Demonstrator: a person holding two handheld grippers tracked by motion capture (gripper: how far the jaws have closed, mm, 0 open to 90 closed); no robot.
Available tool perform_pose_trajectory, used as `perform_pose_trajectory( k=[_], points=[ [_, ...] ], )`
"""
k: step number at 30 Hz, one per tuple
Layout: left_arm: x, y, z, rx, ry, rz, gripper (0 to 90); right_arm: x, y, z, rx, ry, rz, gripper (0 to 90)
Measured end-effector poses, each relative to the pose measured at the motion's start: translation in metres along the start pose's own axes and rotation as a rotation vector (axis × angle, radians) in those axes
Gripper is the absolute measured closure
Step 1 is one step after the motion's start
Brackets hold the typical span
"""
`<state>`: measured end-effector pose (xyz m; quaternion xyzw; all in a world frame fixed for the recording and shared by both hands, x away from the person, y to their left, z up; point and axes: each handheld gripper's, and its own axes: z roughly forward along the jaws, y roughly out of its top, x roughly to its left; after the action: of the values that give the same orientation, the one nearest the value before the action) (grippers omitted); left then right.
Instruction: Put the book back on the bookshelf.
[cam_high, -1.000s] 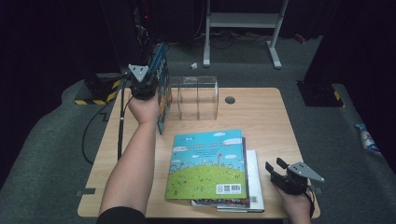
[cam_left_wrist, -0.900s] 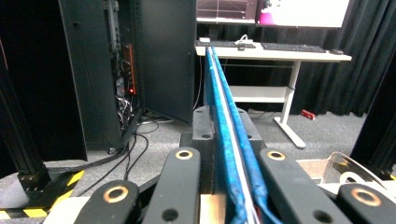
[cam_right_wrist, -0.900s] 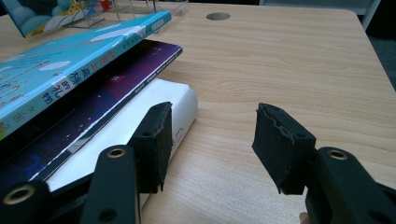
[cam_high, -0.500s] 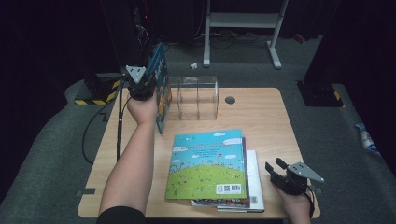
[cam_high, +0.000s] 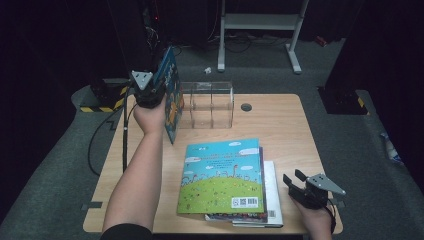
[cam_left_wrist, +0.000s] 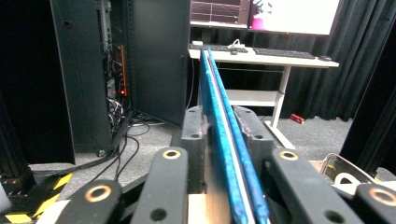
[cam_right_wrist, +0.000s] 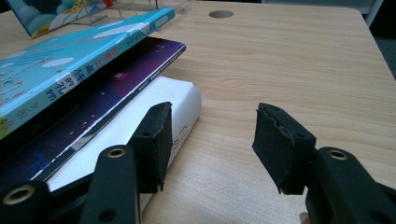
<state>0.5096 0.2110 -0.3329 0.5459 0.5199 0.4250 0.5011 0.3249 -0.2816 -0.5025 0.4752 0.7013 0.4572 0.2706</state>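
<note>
A thin blue picture book (cam_high: 171, 97) stands on edge, tilted, at the left end of a clear acrylic rack (cam_high: 207, 104). My left gripper (cam_high: 156, 89) grips its top edge. In the left gripper view the book (cam_left_wrist: 215, 84) runs between the pads (cam_left_wrist: 196, 123), which still touch it; my left gripper (cam_left_wrist: 222, 122) has just been opening slightly. My right gripper (cam_high: 295, 177) rests open near the table's front right corner. In the right gripper view it (cam_right_wrist: 212, 126) has only bare wood between its jaws, beside a stack of books (cam_right_wrist: 93, 79).
The stack (cam_high: 222, 175) holds a sky-and-meadow cover on top, a purple book under it and a white book (cam_high: 273, 187) at the bottom. A cable hole (cam_high: 245, 107) lies right of the rack. The wooden table (cam_high: 290, 125) is bare at its right side.
</note>
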Motion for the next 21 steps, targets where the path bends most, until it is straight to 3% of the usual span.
perform_pose_trajectory(
  k=[15, 21],
  points=[
    [0.0003, -0.0048, -0.0014, 0.047, -0.019, 0.01, 58.2, 0.0006, -0.0004, 0.0012, 0.005, 0.003, 0.002, 46.5],
    [0.0032, -0.0071, -0.0068, 0.071, -0.031, -0.007, 49.9, 0.0019, -0.0004, 0.002, 0.003, 0.009, -0.001, 46.3]
  ],
)
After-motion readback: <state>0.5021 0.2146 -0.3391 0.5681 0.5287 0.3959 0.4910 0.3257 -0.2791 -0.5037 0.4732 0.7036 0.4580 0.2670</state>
